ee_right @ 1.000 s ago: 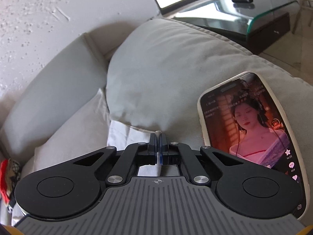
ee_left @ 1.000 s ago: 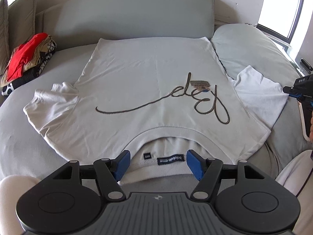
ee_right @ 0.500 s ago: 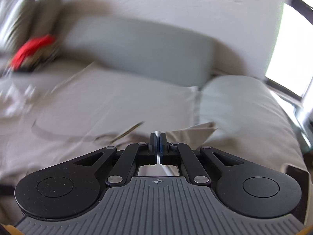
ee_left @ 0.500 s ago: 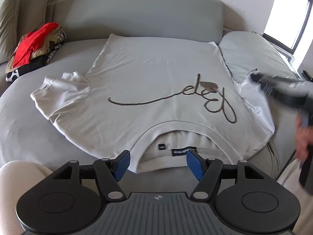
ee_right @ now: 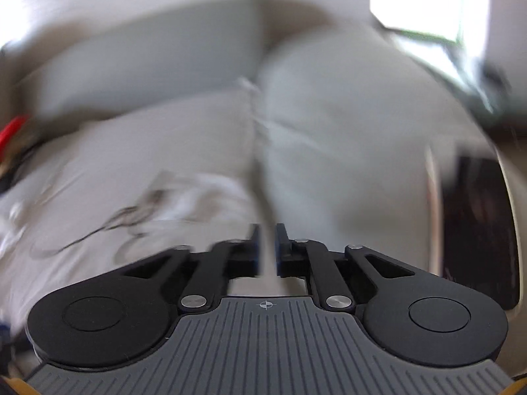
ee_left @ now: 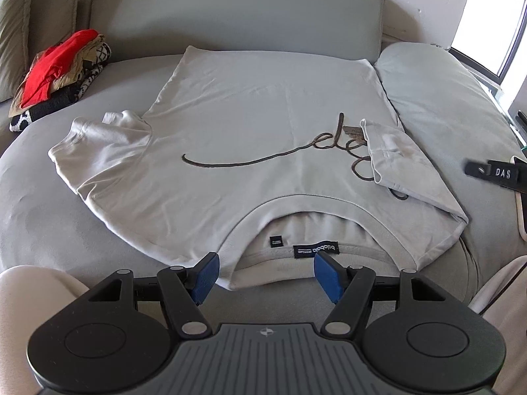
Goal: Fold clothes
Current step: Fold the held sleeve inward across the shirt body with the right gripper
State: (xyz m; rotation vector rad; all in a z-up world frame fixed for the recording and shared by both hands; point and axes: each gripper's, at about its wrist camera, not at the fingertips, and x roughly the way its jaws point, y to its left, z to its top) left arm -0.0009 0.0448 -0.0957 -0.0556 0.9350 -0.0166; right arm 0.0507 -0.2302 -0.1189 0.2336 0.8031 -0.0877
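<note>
Pale grey cotton T-shirt with dark script lettering (ee_left: 250,138) is lying flat on the grey sofa seat (ee_left: 42,204), one sleeve (ee_left: 402,164) lying folded inward. Left hand-held gripper (ee_left: 265,276) is hovering spread wide by the collar; right hand-held gripper (ee_right: 267,250) is sitting slightly parted, empty. Fabric is looking soft, light, floppy; pinching the other sleeve's hem (ee_left: 75,151) seems best.

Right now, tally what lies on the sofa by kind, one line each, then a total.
Spread T-shirt: 1
Pile of folded clothes: 1
Loose cushion: 1
Phone: 1
Total: 4
</note>
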